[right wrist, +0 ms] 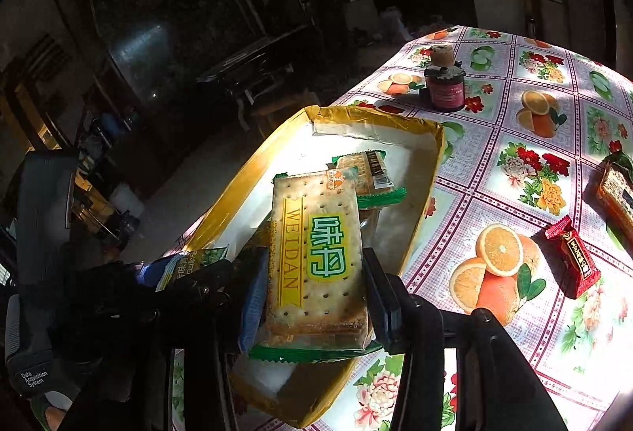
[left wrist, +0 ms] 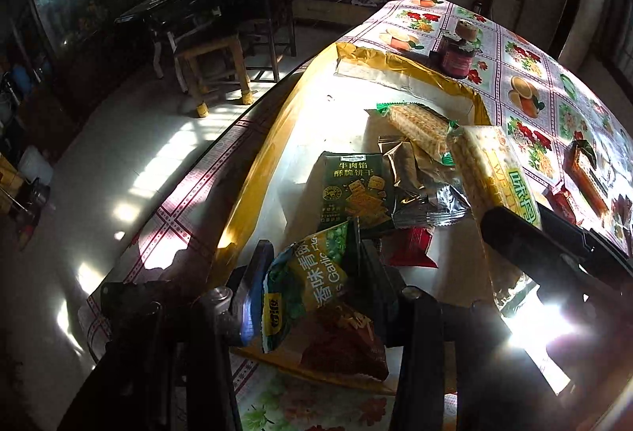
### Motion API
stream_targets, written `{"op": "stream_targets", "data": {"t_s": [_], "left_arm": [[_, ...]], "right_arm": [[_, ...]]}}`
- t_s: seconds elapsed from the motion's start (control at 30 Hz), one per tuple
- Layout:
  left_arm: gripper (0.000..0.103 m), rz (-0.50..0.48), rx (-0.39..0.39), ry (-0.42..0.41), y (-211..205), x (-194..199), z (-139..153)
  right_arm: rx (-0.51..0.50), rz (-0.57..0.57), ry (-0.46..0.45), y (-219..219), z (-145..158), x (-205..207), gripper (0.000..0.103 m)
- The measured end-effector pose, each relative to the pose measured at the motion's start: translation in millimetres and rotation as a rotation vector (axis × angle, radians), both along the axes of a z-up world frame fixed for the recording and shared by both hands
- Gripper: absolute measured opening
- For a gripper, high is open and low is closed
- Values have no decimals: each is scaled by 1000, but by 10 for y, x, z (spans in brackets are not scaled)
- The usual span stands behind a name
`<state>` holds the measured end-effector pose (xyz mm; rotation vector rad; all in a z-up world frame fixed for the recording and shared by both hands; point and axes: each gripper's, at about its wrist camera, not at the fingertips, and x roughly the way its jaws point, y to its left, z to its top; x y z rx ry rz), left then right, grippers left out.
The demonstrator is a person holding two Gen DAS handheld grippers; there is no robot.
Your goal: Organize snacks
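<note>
Jaws gripping: left gripper (left wrist: pixel 312 272) is clamping a pea packet (left wrist: pixel 304 284), right gripper (right wrist: pixel 314 288) a cracker pack (right wrist: pixel 316 257), over the box (right wrist: pixel 431 162).

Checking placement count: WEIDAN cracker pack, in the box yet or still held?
Held, not yet in. The right gripper is shut on the WEIDAN cracker pack, poised over the gold-rimmed box and the snacks already inside.

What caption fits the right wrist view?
Right tool holds a WEIDAN cracker pack over the gold-rimmed tray.
</note>
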<state>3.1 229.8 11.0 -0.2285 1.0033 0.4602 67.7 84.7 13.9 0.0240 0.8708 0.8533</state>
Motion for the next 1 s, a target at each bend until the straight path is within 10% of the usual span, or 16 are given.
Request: {"op": "stream_targets", "data": {"t_s": [0.67,1.0], "left_arm": [[48,9,-9,41,79,108,-194],[67,8,12,33,19,61,-75]], "right_arm": [[-57,12,34,250,-292,218,50],[-8,-13,31,17,-157,172,52]]}}
